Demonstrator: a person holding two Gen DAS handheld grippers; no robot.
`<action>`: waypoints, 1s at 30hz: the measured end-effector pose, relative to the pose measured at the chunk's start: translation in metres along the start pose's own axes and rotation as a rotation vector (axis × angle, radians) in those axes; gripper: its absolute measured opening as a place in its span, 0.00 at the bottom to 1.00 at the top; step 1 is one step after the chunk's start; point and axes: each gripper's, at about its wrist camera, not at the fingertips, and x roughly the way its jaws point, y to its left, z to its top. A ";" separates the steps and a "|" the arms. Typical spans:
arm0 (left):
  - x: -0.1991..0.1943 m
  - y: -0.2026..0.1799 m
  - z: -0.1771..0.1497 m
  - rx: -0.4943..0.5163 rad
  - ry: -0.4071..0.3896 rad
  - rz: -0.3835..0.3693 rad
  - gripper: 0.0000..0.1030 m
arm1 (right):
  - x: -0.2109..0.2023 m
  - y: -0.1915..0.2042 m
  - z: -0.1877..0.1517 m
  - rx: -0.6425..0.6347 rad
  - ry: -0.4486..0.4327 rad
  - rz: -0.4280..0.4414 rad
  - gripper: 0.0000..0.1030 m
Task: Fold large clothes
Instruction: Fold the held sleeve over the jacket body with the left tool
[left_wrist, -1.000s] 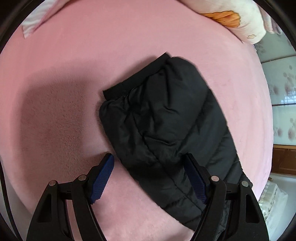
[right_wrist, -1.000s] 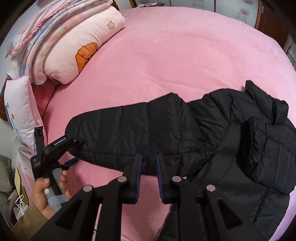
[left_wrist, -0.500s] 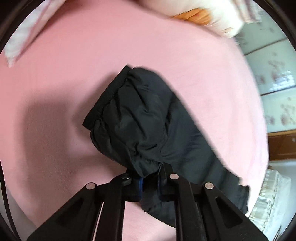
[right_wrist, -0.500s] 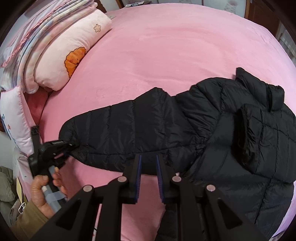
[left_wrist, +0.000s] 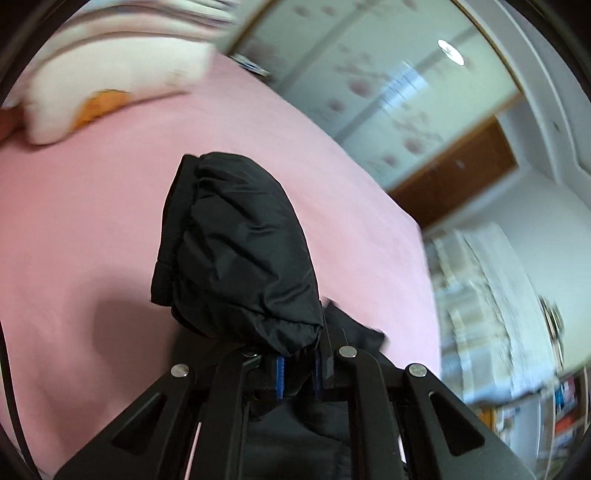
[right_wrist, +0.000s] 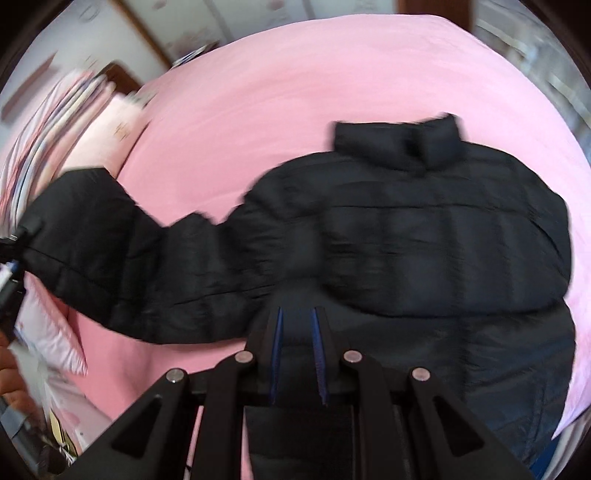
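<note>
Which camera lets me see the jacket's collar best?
The right wrist view. The collar stands at the top of the black jacket spread on the pink bed. The left wrist view shows only a sleeve end, no collar.

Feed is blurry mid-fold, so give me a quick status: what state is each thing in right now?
Left gripper: shut on the sleeve end, lifted.
Right gripper: shut on jacket fabric.
Sleeve: stretched out to the side, cuff raised off the bed.
Jacket: body flat, collar away from camera.
Bed: covered in pink sheet.
</note>
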 end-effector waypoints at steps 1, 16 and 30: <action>0.011 -0.020 -0.007 0.017 0.020 -0.022 0.09 | -0.003 -0.015 0.000 0.022 -0.006 -0.004 0.15; 0.212 -0.155 -0.177 0.356 0.404 0.098 0.22 | -0.015 -0.174 0.005 0.149 -0.024 -0.070 0.15; 0.200 -0.144 -0.199 0.237 0.456 -0.028 0.66 | -0.022 -0.207 0.011 0.119 -0.032 -0.034 0.22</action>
